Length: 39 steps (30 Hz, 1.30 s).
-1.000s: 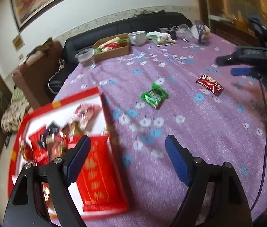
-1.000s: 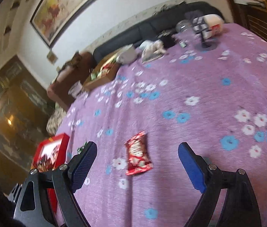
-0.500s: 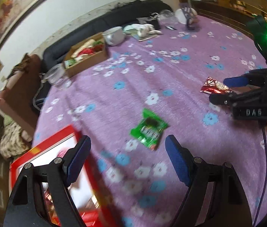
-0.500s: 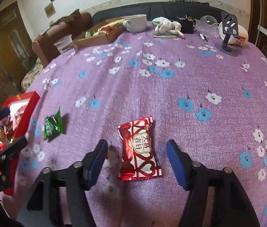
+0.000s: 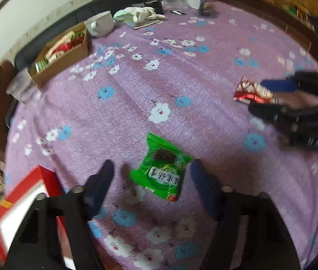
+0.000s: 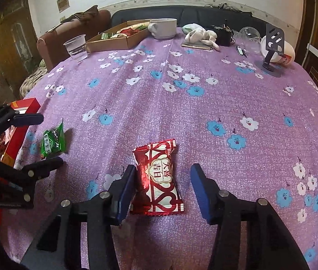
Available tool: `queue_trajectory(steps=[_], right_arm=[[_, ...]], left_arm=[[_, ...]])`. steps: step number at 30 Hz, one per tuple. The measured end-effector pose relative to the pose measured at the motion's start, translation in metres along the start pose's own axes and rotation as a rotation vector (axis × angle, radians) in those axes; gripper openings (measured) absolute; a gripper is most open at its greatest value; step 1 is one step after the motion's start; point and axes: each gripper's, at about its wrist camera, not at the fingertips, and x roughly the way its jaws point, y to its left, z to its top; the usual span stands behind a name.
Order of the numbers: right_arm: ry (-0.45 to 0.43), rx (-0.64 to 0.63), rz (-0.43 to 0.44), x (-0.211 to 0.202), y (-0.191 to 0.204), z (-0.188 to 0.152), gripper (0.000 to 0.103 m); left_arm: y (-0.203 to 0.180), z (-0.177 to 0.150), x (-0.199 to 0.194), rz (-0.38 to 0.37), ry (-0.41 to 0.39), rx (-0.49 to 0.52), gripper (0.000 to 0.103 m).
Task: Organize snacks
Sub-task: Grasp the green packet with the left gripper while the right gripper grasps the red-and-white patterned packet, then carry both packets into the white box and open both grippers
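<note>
A green snack packet [image 5: 162,171] lies flat on the purple flowered tablecloth, between the open fingers of my left gripper [image 5: 151,169]. A red-and-white snack packet [image 6: 157,177] lies flat between the open fingers of my right gripper [image 6: 163,172], close to the left finger. Neither packet is held. The green packet [image 6: 53,140] and the left gripper [image 6: 39,141] also show in the right wrist view. The red packet [image 5: 252,91] and the right gripper [image 5: 262,95] show in the left wrist view. A red box [image 5: 23,200] with snacks sits at the table's left edge.
At the far edge stand a brown cardboard tray of snacks [image 6: 118,37], a clear plastic cup [image 6: 76,47], a white mug [image 6: 162,28], a white cloth [image 6: 200,34], a phone stand [image 6: 271,51] and a tipped cup [image 6: 284,50]. A dark sofa [image 6: 181,14] lies behind.
My left gripper has swung right from the red box to straddle the green packet. My right gripper has come down around the red packet and narrowed slightly.
</note>
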Motion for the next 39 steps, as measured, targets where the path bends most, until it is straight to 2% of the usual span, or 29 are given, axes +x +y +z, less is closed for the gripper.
queue_trajectory(steps=[3,5,7,8,12,18,23,27,33,39], right_arm=[[0.001,0.000,0.001,0.000,0.000,0.000,0.052],[0.003,-0.002,0.002,-0.001,0.000,-0.001,0.051],[0.005,-0.009,0.008,-0.002,0.002,-0.001,0.042],[0.007,-0.009,0.021,-0.002,0.003,-0.001,0.034],[0.014,-0.009,0.044,-0.003,0.004,-0.002,0.033],[0.036,0.105,0.233,-0.004,-0.013,0.000,0.030],[0.009,0.128,0.324,-0.009,-0.012,0.002,0.030],[-0.013,0.116,0.367,-0.012,-0.006,0.003,0.030],[-0.055,0.081,0.356,-0.018,0.007,0.004,0.030],[-0.036,0.028,0.369,-0.022,0.045,0.004,0.030]], left_arm=[[-0.004,-0.001,-0.001,-0.041,-0.006,-0.018,0.040],[-0.011,-0.002,-0.004,-0.013,-0.010,0.000,0.040],[-0.011,-0.004,-0.006,-0.018,-0.001,-0.021,0.039],[-0.011,-0.006,-0.007,-0.024,0.002,-0.038,0.038],[-0.012,-0.013,-0.015,-0.023,-0.013,-0.094,0.037],[-0.024,-0.031,-0.030,-0.062,-0.061,-0.183,0.037],[-0.026,-0.049,-0.048,-0.075,-0.098,-0.242,0.037],[-0.021,-0.065,-0.079,-0.008,-0.161,-0.266,0.037],[0.006,-0.095,-0.121,0.115,-0.245,-0.327,0.037],[0.037,-0.124,-0.146,0.198,-0.292,-0.398,0.037]])
